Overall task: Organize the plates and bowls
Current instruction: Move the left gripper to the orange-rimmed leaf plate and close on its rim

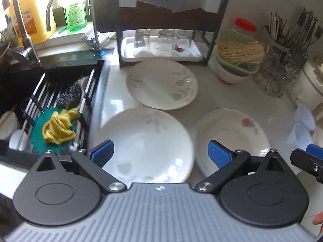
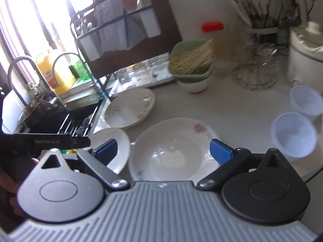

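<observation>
Three white ceramic plates lie flat and apart on the pale surface (image 1: 113, 98) beside the sink (image 1: 60, 74): the near plate (image 1: 147, 143) below the left gripper (image 1: 160, 153), the rose-print plate (image 2: 173, 151) below the right gripper (image 2: 163, 151), and the far plate (image 1: 161, 83) near the glass rack. Both sets of jaws stand wide open and hold nothing. The plates are judged rigid, glossy, slippery and breakable; grip each at the raised rim, pads above and below the edge

Around the glossy white countertop (image 1: 117, 100), three plates (image 1: 147, 143) look like smooth glazed ceramic, the faucet (image 1: 20, 26) shiny metal, the cloth (image 1: 58, 127) in the sink soft yellow fabric, the tumblers (image 1: 165, 40) clear glass.
</observation>
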### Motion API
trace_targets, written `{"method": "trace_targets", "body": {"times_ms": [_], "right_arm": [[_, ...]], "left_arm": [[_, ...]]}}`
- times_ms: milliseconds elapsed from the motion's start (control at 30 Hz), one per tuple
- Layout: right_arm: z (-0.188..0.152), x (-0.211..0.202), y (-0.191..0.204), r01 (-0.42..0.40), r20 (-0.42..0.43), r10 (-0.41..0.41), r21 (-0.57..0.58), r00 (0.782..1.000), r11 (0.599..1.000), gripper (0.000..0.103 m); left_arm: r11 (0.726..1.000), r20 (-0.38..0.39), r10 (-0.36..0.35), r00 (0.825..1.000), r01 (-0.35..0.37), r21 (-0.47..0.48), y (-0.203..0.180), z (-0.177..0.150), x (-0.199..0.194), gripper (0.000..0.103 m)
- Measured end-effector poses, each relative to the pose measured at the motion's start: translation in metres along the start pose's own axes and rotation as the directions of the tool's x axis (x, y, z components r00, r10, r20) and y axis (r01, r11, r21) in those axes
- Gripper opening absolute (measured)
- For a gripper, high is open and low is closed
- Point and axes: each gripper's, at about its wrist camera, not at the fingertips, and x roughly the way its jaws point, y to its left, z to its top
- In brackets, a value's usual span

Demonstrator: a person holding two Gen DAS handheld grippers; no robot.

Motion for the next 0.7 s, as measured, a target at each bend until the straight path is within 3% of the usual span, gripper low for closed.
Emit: {"method": "trace_targets", "body": {"times_ms": [167, 300, 467, 533, 600, 700], "right_arm": [[-0.002, 0.028, 0.027, -0.048, -0.047, 0.049, 0.016, 0.998, 0.999, 0.099], [-0.006, 0.048, 0.045, -0.074, -0.11, 0.078, 0.037, 0.991, 0.997, 0.084], [-0.011, 0.068, 0.064, -0.072, -0.161, 0.08, 0.054, 0.984, 0.996, 0.075], [-0.013, 0.077, 0.067, -0.078, -0.185, 0.093, 0.086, 0.978, 0.993, 0.072], [-0.016, 0.085, 0.071, -0.073, -0.217, 0.098, 0.118, 0.971, 0.99, 0.06], [-0.021, 0.095, 0.076, -0.068, -0.246, 0.105, 0.153, 0.964, 0.986, 0.055]], "left_arm": [[1.0, -0.032, -0.016, 0.999, 0.016, -0.001, 0.034, 0.006, 0.016, 0.1], [0.999, -0.062, -0.033, 0.998, 0.033, -0.009, 0.062, 0.009, 0.034, 0.1], [0.998, -0.088, -0.05, 0.995, 0.047, -0.033, 0.094, 0.013, 0.058, 0.1], [0.998, -0.105, -0.053, 0.993, 0.049, -0.039, 0.105, 0.013, 0.068, 0.095], [0.998, -0.117, -0.051, 0.992, 0.047, -0.037, 0.115, 0.012, 0.076, 0.09], [0.997, -0.141, -0.065, 0.988, 0.06, -0.039, 0.127, 0.01, 0.088, 0.083]]}}
